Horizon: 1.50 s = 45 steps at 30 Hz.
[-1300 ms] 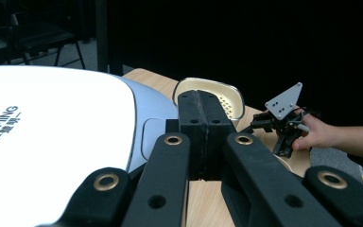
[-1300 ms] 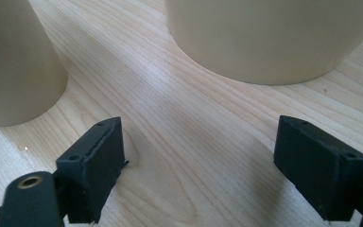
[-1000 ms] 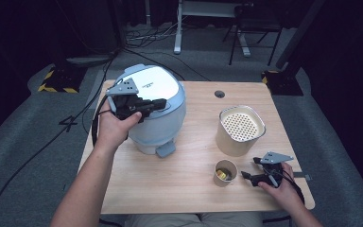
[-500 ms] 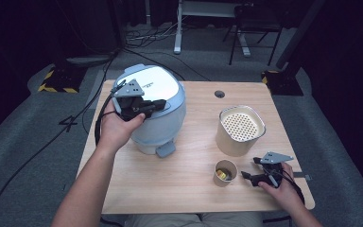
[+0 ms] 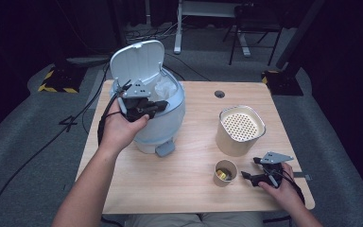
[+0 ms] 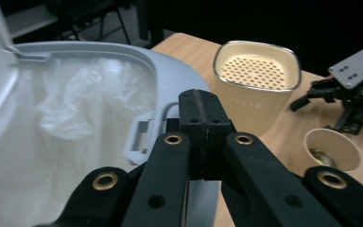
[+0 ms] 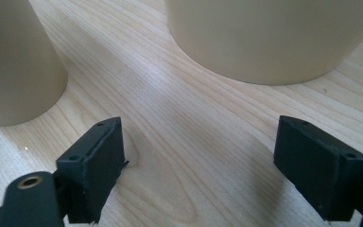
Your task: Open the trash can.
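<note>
The lidded bin at the table's ten o'clock stands open, liner showing, with the left gripper, jaws shut and empty, at its rim. The paper cup waits at five o'clock beside the open, empty right gripper, which likely must grasp it next.

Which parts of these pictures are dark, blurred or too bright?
High view: the floor beyond the table is nearly black. Left gripper view: the bin liner glares white and the shut left gripper looks soft. Right gripper view: evenly lit, the paper cup blurred.
</note>
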Motion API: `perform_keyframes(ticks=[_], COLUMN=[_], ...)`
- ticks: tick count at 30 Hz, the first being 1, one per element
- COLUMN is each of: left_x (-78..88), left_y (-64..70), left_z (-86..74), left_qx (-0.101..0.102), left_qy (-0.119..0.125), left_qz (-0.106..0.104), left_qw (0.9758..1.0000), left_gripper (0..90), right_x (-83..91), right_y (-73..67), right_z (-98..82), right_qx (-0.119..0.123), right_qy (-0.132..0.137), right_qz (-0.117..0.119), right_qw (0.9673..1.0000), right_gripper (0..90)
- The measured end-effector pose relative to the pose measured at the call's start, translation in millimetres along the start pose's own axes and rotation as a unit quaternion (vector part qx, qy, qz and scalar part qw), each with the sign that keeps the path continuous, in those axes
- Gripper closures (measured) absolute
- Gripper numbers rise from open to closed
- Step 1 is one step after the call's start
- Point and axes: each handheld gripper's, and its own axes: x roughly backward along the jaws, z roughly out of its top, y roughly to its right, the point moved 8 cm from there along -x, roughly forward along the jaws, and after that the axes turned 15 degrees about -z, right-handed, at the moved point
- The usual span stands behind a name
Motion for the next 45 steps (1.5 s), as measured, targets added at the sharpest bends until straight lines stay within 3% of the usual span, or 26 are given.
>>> perform_keyframes(ticks=[4,7,9,11,14,17,20,27,33,45], left_x=[-0.9,-1.8,-2.3,-3.6,-4.6,-1.3,4.3,15.8,21.8,24.7], left_y=[0.6,2.8,4.8,10.6,19.7,26.8,33.8,48.8,53.2,67.3], left_z=[0.4,0.3,0.4,2.4,1.7,0.0,-1.4,-16.8,-28.5,-75.8], left_qx=[0.004,0.014,0.014,-0.003,-0.014,-0.017,-0.018,-0.031,-0.029,-0.008], left_qy=[0.001,0.009,0.010,0.023,0.037,0.047,0.061,0.067,0.067,0.066], left_qz=[-0.007,-0.028,-0.035,-0.025,-0.031,-0.035,-0.045,-0.061,-0.057,-0.053], left_qw=[1.0000,0.9995,0.9993,0.9994,0.9987,0.9981,0.9969,0.9954,0.9957,0.9964], left_gripper=[90.0,88.8,78.5,62.7,51.0,44.9,42.4,41.5,40.9,40.3], right_x=[-0.1,-0.1,-0.1,-0.1,-0.1,-0.1,0.0,0.0,0.0,0.0], right_y=[0.1,0.1,0.1,0.1,0.1,0.1,0.1,0.0,0.1,0.0], right_z=[0.0,0.0,0.0,0.0,0.0,0.0,0.0,0.0,0.0,0.0], right_qx=[0.000,0.000,0.000,0.000,0.000,0.000,0.000,0.000,0.000,0.000], right_qy=[0.000,0.000,0.000,0.000,0.000,0.000,0.000,0.000,0.000,0.000], right_qz=[0.000,0.000,0.000,0.000,0.000,0.000,0.000,0.000,0.000,0.000], right_qw=[1.0000,1.0000,1.0000,1.0000,1.0000,1.0000,1.0000,1.0000,1.0000,1.0000], right_gripper=[17.1,17.1,17.1,17.1,17.1,17.1,17.1,17.1,17.1,17.1])
